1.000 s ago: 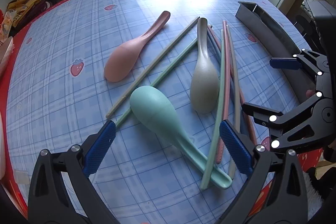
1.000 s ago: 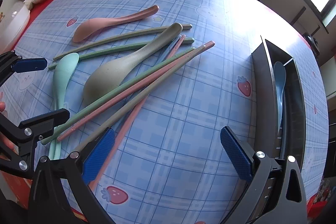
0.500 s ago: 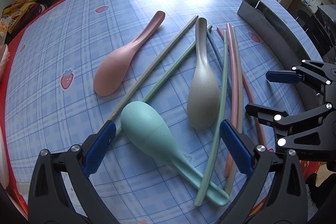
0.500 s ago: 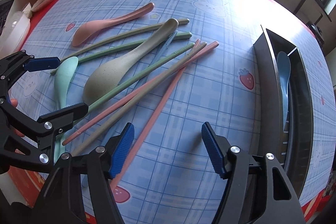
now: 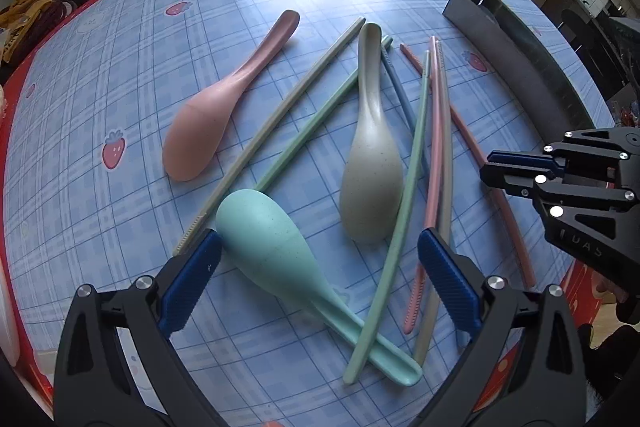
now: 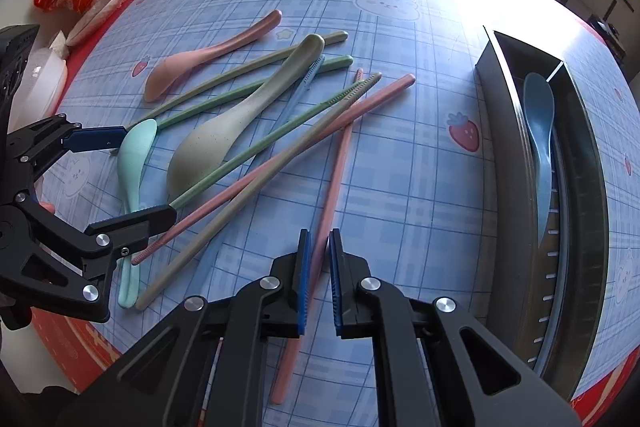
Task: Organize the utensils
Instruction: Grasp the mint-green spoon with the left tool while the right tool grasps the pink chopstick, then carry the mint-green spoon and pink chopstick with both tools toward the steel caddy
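Where the pile of utensils thins out toward the tray point(image 6: 516, 163), a pink chopstick point(image 6: 340, 163) is seen lying alone on the counter point(image 6: 420, 211), and the right gripper point(image 6: 318, 279) is clamped on its lower part. Its jaws have just been closing, and the blue pads point(image 6: 305, 283) now press the stick from both sides. The upper tip of this chopstick reaches in among the other sticks, while its lower end runs out under the gripper toward the counter's red edge.

Further from the tray, a second pink chopstick point(image 6: 280, 163), a beige one point(image 6: 256, 187) and a green one point(image 6: 256, 151) are fanned across each other. Beyond them a grey spoon point(image 6: 224, 143) is laid bowl down, with a blue chopstick point(image 6: 298, 95) partly under it. Two more green chopsticks point(image 6: 224, 95) and a pink spoon point(image 6: 188, 67) lie on the far side of the grey spoon from the tray. A mint spoon point(image 5: 280, 251) is found farthest from the tray, with the green stick crossing its handle.

The left gripper point(image 5: 316, 275) is held spread wide over the mint spoon, nothing being pressed by its pads. Inside the tray, a blue spoon point(image 6: 540, 139) is laid lengthwise in one compartment.
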{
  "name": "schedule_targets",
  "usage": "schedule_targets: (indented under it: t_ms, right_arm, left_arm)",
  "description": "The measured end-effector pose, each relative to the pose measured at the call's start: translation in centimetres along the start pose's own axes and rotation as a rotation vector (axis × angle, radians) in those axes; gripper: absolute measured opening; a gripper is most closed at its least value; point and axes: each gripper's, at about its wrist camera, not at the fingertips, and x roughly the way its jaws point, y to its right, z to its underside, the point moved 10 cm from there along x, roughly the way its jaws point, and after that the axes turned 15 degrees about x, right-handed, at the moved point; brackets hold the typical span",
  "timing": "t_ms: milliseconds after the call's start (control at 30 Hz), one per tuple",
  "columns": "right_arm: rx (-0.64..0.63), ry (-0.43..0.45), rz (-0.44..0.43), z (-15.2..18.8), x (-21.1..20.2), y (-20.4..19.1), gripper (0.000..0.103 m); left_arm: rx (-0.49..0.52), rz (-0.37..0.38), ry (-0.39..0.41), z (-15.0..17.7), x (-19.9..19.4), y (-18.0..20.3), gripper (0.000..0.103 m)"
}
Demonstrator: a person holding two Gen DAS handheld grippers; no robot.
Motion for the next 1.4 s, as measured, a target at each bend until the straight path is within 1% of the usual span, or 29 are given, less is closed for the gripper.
schedule_targets:
  t_ms: [67,133,167,200,267,300,333,367,567,667,733,800,967,1033,1067,1233,1400]
  right_arm:
    - [0.001,0.002,-0.005,0.0,0.0,0.1,0.009]
    - [0.006,0.004,-0.01,0.2,0.0,0.2,0.01]
    - [0.009,0.006,-0.013,0.2,0.0,0.3,0.01]
    - [0.011,0.007,-0.018,0.2,0.0,0.3,0.01]
    - [0.013,0.01,-0.022,0.1,0.3,-0.1,0.01]
    - [0.013,0.011,-0.022,0.4,0.0,0.3,0.01]
    - [0.011,0.012,-0.022,0.5,-0.1,0.3,0.01]
    - [0.01,0.013,-0.023,0.5,-0.1,0.3,0.01]
    - [0.007,0.014,-0.031,0.3,-0.1,0.4,0.01]
    - [0.005,0.016,-0.032,0.3,-0.2,0.4,0.01]
    - [0.004,0.017,-0.035,0.4,-0.2,0.5,0.01]
    - [0.007,0.017,-0.04,0.4,-0.3,0.5,0.01]
    - [0.008,0.022,-0.038,0.4,-0.4,0.7,0.01]
    - [0.008,0.021,-0.036,0.4,-0.4,0.7,0.01]
    - [0.008,0.021,-0.036,0.4,-0.4,0.7,0.01]
    - [0.007,0.01,-0.033,0.6,-0.4,0.6,0.009]
    - [0.004,0.005,-0.037,0.8,-0.4,0.6,0.009]
  left_arm:
    - [0.008,0.002,0.018,-0.3,-0.4,0.3,0.096]
    - [0.022,0.014,0.037,-0.6,-1.1,0.7,0.089]
    - [0.033,0.031,0.046,-0.9,-1.3,1.0,0.072]
    - [0.044,0.057,0.048,-1.1,-1.4,1.4,0.053]
    - [0.056,0.102,0.052,-1.5,-1.5,2.0,0.041]
    - [0.062,0.115,0.056,-1.7,-1.5,2.2,0.035]
    - [0.07,0.122,0.059,-1.8,-1.6,2.4,0.032]
    - [0.079,0.124,0.061,-2.0,-1.5,2.6,0.031]
    - [0.097,0.147,0.053,-2.2,-0.8,3.6,0.03]
    - [0.069,0.144,0.041,-1.9,-0.3,3.1,0.03]
    - [0.043,0.154,0.032,-1.1,-0.4,2.7,0.031]
    - [0.031,0.166,0.029,-0.4,-0.6,2.7,0.04]
    - [0.011,0.184,0.002,2.0,-1.0,3.2,0.04]
    - [-0.004,0.177,-0.01,2.8,-0.9,3.3,0.038]
    - [-0.01,0.172,-0.005,3.0,-0.9,3.4,0.033]
    - [-0.053,0.121,-0.002,3.4,-0.8,3.0,0.023]
    - [-0.093,0.105,0.019,3.2,-0.7,2.2,0.02]
